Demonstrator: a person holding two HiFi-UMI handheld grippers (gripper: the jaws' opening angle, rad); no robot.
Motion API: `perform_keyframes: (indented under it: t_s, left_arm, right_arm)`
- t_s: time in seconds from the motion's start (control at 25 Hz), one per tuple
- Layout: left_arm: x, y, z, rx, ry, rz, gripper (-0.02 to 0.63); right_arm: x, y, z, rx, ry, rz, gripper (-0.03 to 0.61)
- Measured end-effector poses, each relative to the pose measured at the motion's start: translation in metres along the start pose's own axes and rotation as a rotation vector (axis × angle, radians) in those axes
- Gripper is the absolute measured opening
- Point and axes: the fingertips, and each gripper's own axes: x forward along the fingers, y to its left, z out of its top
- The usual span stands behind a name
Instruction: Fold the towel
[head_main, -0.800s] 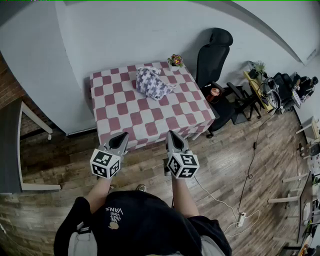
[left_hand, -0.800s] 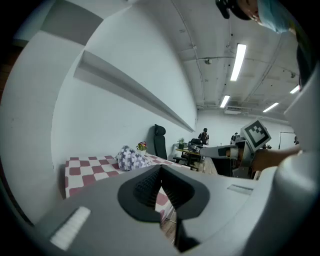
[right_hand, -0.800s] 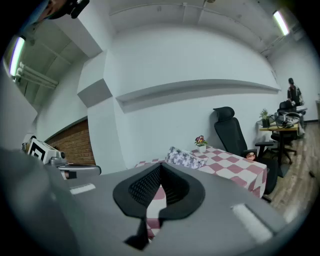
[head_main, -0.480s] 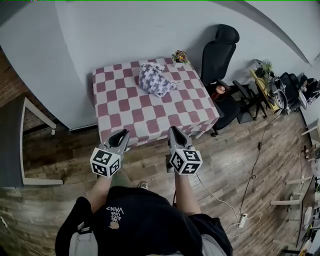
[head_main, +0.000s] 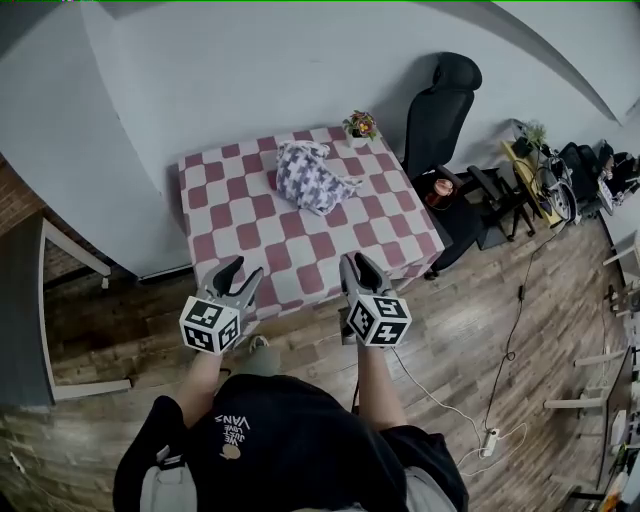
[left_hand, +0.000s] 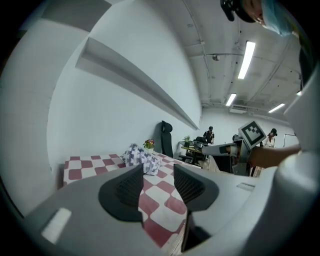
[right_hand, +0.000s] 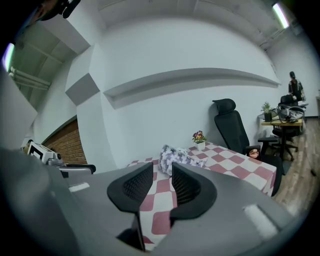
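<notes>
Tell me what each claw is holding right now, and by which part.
Nothing. The left claw and right claw are both open and empty. The towel lies bunched on the table, ahead of them, untouched.

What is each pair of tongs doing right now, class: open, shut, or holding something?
Left tongs: open, empty; the towel lies untouched on the table.
Right tongs: open, narrower gap, empty.
</notes>
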Motion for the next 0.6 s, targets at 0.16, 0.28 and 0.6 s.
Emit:
perform_keyframes:
  t_s: [0.16,0.28,0.6]
  left_arm:
    - [0.038,0.023,0.013,0.006,0.009,-0.043,0.164]
    - [0.065,0.04,0.028,0.035,0.012,-0.081,0.164]
    - [0.11,0.08,0.038,0.062,0.051,-0.117,0.169]
  right_arm:
    - [0.032,-0.011,0.014,-0.032,0.016,-0.037,0.114]
    - [0.057,-0.018,0.024,-0.041,0.017,-0.071,0.114]
    - [0.093,-0.042,0.021,-0.007,0.056,-0.147,0.114]
